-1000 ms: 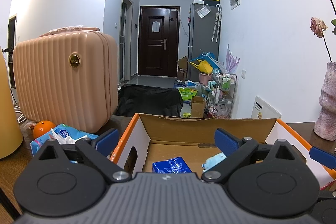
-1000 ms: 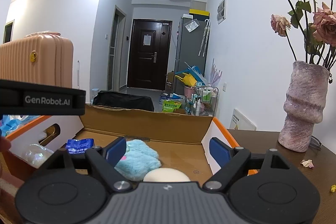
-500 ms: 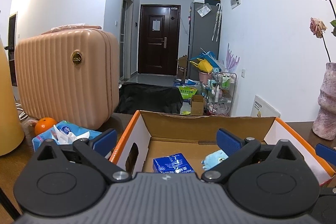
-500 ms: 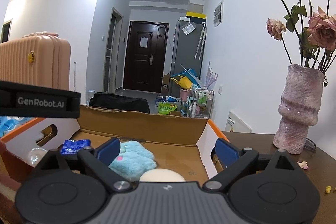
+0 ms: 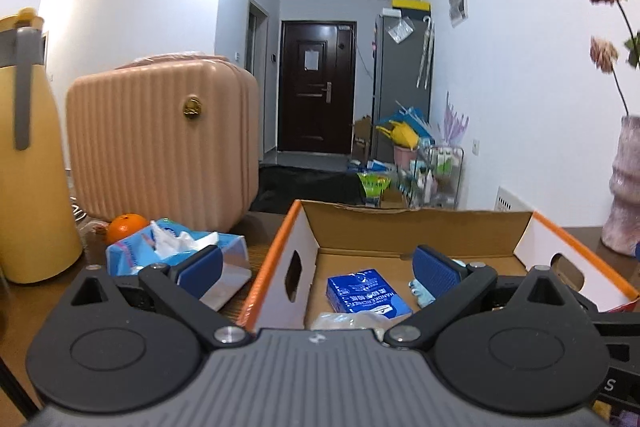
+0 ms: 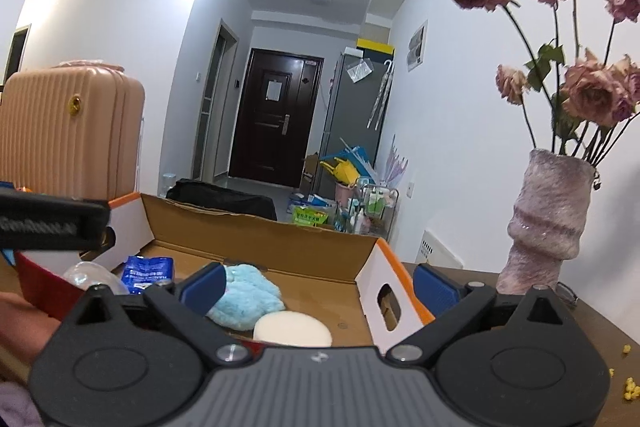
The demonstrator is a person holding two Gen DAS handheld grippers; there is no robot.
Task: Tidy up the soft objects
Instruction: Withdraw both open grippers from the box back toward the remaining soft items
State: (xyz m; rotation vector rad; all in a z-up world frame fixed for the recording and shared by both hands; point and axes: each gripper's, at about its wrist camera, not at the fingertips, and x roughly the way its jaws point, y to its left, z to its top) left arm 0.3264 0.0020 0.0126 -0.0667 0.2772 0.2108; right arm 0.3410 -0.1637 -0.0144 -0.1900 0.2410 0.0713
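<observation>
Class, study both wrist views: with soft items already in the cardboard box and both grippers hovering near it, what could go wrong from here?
1. The right gripper, its fingers opening and holding nothing, straddles the cardboard box wall; moving sideways could snag or shove it.
2. The vase of dried flowers stands just beyond; a wide swing might topple it.
3. Reaching for the tissue pack, the left gripper could nudge the orange.

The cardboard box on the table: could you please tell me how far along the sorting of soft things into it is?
Done: the cardboard box already holds a blue plush toy, a cream sponge puff, a blue tissue packet and a clear bag. In hand: nothing; the right claw is opening empty, and the left claw is open. Left: the open tissue pack beside the box.
</observation>
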